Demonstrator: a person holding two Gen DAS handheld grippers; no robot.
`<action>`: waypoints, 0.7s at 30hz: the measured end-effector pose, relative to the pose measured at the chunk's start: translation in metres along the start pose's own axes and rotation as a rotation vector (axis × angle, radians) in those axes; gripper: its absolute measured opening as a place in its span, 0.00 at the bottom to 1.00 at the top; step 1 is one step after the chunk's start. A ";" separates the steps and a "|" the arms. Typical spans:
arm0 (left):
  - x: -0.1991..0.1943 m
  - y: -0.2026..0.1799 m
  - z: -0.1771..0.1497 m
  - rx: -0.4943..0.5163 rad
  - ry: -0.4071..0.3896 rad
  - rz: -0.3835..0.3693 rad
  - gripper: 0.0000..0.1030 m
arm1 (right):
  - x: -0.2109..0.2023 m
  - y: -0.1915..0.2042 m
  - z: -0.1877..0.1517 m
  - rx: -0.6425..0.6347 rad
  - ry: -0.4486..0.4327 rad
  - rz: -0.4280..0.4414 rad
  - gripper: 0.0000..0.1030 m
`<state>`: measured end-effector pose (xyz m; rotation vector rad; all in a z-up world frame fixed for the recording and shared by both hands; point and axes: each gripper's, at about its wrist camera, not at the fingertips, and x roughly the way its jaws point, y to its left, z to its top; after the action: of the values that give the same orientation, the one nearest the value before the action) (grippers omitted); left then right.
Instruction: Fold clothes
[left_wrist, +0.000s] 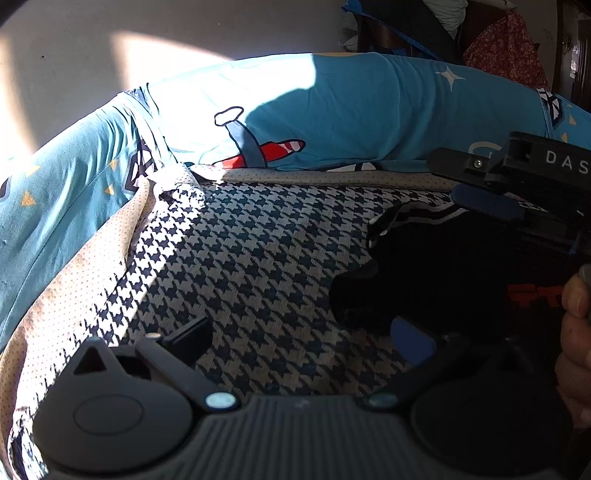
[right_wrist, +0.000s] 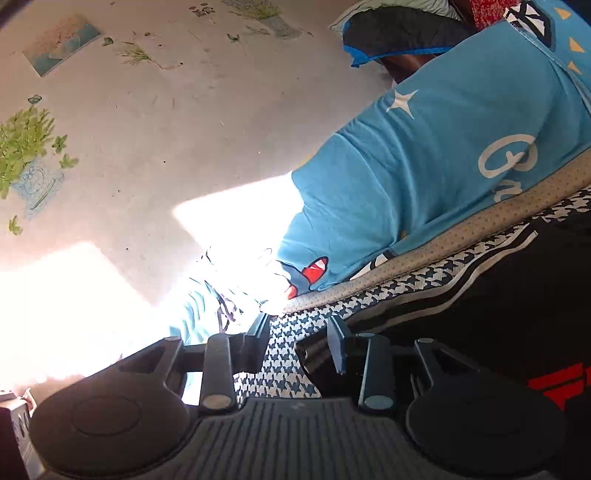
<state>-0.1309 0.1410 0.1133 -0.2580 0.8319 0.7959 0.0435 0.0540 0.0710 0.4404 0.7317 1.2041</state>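
Your left tongs (left_wrist: 303, 332) gape wide over the houndstooth sheet (left_wrist: 240, 258); your right tongs (right_wrist: 301, 341), narrower, straddle the edge of the black garment (right_wrist: 498, 295) lying there.

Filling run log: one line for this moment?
left gripper open | right gripper open | black garment unfolded on houndstooth cover

You get hard sunlight from the left in both views: it blows out the blue bedding (left_wrist: 280, 88) at upper centre and the wall (right_wrist: 110, 147) at lower left (detail lost there). The black garment (left_wrist: 443, 273) sinks into shadow; fisheye bends the edges.
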 end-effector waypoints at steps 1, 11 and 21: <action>0.000 0.001 0.000 -0.004 0.001 0.003 1.00 | -0.002 0.001 0.001 -0.004 -0.009 -0.016 0.39; 0.009 0.010 0.005 -0.064 0.032 0.034 1.00 | -0.005 -0.014 -0.008 -0.083 0.094 -0.291 0.39; 0.007 0.001 0.008 -0.075 0.028 0.017 1.00 | 0.002 -0.004 -0.053 -0.240 0.285 -0.335 0.39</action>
<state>-0.1242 0.1489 0.1133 -0.3294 0.8322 0.8425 0.0086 0.0513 0.0305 -0.0564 0.8529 1.0292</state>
